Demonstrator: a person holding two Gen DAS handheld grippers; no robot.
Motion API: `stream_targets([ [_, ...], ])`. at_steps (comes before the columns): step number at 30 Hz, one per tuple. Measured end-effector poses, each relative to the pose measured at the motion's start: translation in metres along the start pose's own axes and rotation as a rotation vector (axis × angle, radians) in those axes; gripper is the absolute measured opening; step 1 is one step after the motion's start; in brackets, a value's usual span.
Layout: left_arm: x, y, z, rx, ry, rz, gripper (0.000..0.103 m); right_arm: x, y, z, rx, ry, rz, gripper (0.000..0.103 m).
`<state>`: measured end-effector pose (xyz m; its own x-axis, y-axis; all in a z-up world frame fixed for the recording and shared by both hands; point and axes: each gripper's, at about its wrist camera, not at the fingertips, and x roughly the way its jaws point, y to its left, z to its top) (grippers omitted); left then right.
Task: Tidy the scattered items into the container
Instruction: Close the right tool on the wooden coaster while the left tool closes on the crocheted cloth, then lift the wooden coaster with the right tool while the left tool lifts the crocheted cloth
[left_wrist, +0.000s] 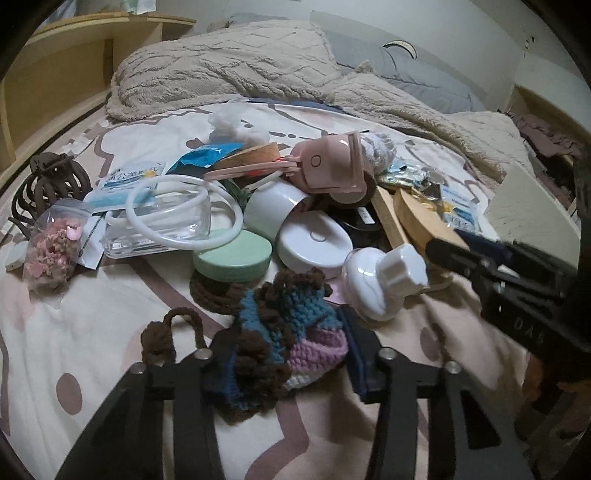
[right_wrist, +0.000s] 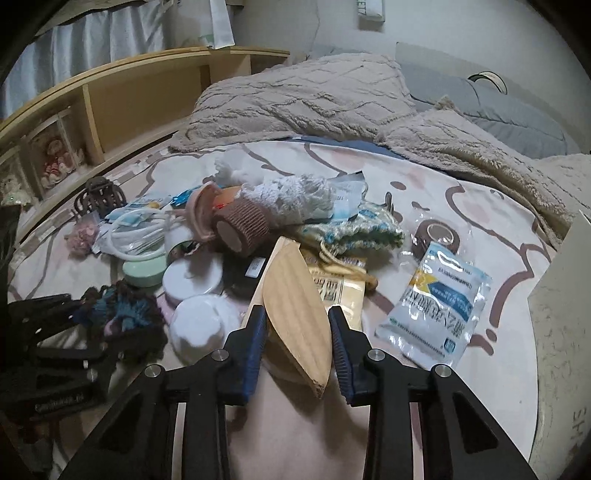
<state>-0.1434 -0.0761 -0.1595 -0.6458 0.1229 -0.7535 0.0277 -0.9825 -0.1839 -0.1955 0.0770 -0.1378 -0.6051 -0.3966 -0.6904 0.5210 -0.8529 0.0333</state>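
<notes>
A pile of small items lies on the bed sheet (left_wrist: 74, 332). My left gripper (left_wrist: 291, 354) is open, its fingers on either side of a blue, brown and pink crochet pouch (left_wrist: 280, 325). My right gripper (right_wrist: 297, 343) is open around a leaf-shaped wooden piece (right_wrist: 295, 310), its blue pads close to both sides; it also shows at the right of the left wrist view (left_wrist: 458, 254). The beige container's wall (right_wrist: 557, 332) stands at the right edge, also seen in the left wrist view (left_wrist: 532, 210).
The pile holds a white knob lid (left_wrist: 384, 280), a green round tin (left_wrist: 232, 258), white rings (left_wrist: 177, 210), a pink device (left_wrist: 328, 166), a brown hair claw (left_wrist: 48, 184), a sachet (right_wrist: 436, 314) and a tape roll (right_wrist: 439, 232). A beige blanket (left_wrist: 240, 70) and wooden headboard shelves (right_wrist: 110, 107) lie behind.
</notes>
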Motion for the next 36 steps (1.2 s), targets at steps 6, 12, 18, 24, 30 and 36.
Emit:
stream_targets([
  [6,-0.011,-0.003,-0.008,-0.016,0.009,-0.069,0.035,-0.017,-0.007,-0.013,0.042,0.023,0.012,0.035],
  [12,-0.024,-0.014,-0.02,-0.014,0.014,-0.13,0.035,-0.036,-0.013,-0.029,0.059,0.057,0.007,0.035],
  [18,-0.038,-0.025,-0.038,0.002,0.031,-0.189,0.035,-0.055,-0.01,-0.044,0.06,0.065,0.032,0.035],
  [24,-0.05,-0.045,-0.056,0.072,0.052,-0.251,0.035,-0.078,0.0,-0.065,0.05,0.084,0.037,0.035],
  [30,-0.051,-0.055,-0.066,0.12,0.056,-0.233,0.035,-0.083,-0.009,-0.091,0.113,0.166,0.008,0.035],
  [36,-0.054,-0.059,-0.069,0.143,0.033,-0.191,0.039,-0.085,-0.011,-0.091,0.13,0.147,0.02,0.035],
])
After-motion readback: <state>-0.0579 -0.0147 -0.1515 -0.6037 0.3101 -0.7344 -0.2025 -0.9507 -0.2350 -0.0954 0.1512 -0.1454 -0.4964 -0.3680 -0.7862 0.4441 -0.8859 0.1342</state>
